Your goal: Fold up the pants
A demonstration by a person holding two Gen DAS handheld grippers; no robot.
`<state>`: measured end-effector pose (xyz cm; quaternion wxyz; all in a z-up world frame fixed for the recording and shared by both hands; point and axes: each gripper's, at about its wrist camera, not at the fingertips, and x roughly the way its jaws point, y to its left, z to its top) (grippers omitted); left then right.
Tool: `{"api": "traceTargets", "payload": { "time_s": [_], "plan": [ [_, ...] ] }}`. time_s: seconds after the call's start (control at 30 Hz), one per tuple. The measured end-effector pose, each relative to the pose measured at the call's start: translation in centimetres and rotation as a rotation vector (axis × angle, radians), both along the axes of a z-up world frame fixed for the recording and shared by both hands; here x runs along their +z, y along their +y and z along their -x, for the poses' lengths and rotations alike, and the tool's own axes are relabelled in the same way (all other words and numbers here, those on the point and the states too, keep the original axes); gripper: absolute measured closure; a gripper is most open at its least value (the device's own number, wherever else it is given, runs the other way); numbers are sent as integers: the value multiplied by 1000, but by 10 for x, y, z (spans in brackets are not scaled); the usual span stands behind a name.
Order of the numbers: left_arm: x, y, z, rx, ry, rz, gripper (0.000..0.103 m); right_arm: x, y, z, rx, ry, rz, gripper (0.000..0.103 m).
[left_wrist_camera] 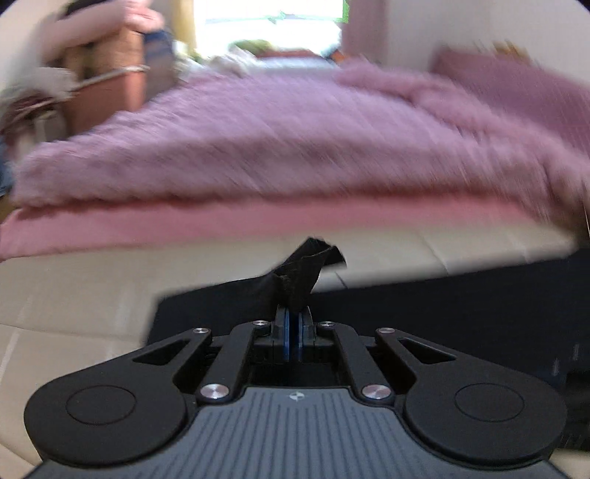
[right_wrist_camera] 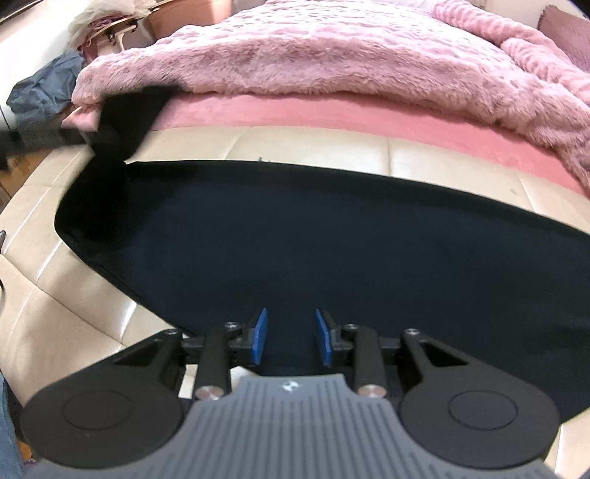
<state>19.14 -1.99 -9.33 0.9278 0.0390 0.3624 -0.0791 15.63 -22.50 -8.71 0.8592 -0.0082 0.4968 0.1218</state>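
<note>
The black pants point(right_wrist_camera: 332, 239) lie spread flat on a cream padded surface point(right_wrist_camera: 313, 143). My left gripper point(left_wrist_camera: 294, 313) is shut on a bunched corner of the pants point(left_wrist_camera: 298, 272), which sticks up past its blue pads. In the right wrist view that end of the pants point(right_wrist_camera: 125, 110) is lifted and twisted at the upper left. Low over the near edge of the pants, my right gripper point(right_wrist_camera: 291, 335) stands open; its blue pads point(right_wrist_camera: 260, 335) are apart, with flat cloth beneath them. The left wrist view is blurred by motion.
A fluffy pink blanket point(right_wrist_camera: 332, 55) covers the bed beyond the cream surface, over a pink sheet point(right_wrist_camera: 295, 110). A blue-grey cloth point(right_wrist_camera: 44, 92) is heaped at the far left. Blurred furniture point(left_wrist_camera: 110, 73) and a bright window point(left_wrist_camera: 273, 18) stand behind the bed.
</note>
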Motion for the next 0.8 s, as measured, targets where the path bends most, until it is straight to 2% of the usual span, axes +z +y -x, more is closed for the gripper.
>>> {"api": "traceTargets", "payload": {
  "time_s": [0.1, 0.23, 0.33, 0.47, 0.57, 0.67, 0.8],
  "plan": [
    [-29, -18, 6, -67, 101, -30, 99, -2, -7, 6, -15, 9, -19, 78],
    [-44, -10, 7, -91, 197, 37, 96, -5, -11, 13, -18, 18, -40, 77],
    [-42, 4, 5, -125, 259, 172, 84, -8, -11, 17, -21, 24, -60, 77],
    [-47, 23, -3, -155, 365, 382, 84, -8, -8, 22, -14, 29, -88, 75],
    [-38, 36, 3, -165, 348, 442, 84, -7, -5, 24, -2, 24, -109, 73],
    [-24, 50, 5, -161, 306, 470, 84, -5, -4, 24, 0, 20, -148, 73],
    [-21, 65, -9, -75, 278, 393, 84, -4, 0, 19, -9, 9, -228, 73]
  ]
}}
